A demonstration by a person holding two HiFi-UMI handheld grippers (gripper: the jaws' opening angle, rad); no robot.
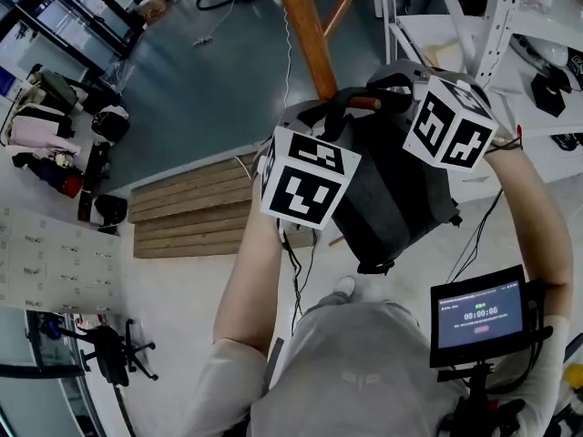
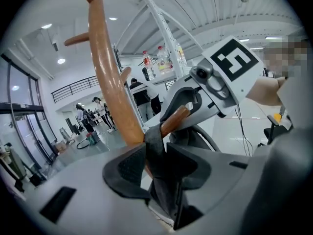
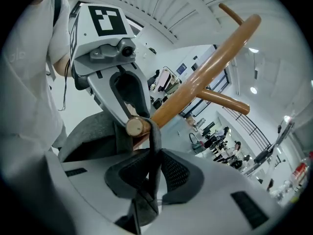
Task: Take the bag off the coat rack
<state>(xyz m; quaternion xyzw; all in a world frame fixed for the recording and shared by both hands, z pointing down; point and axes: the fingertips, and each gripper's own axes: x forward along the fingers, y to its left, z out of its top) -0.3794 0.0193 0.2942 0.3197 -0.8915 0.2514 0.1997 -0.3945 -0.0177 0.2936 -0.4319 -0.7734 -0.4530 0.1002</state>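
Note:
A dark grey bag hangs by its straps from a short wooden peg on the coat rack's wooden pole. Both grippers are raised to that peg, one on each side. In the left gripper view a strap comes down off the peg and passes between the jaws of my left gripper, which stand open close around it. In the right gripper view the other strap drops from the peg end into my right gripper, whose pads are shut on it.
A wooden pallet lies on the floor left of the rack. White shelving stands behind on the right. A small screen sits at my chest, an office chair at lower left. People stand far off.

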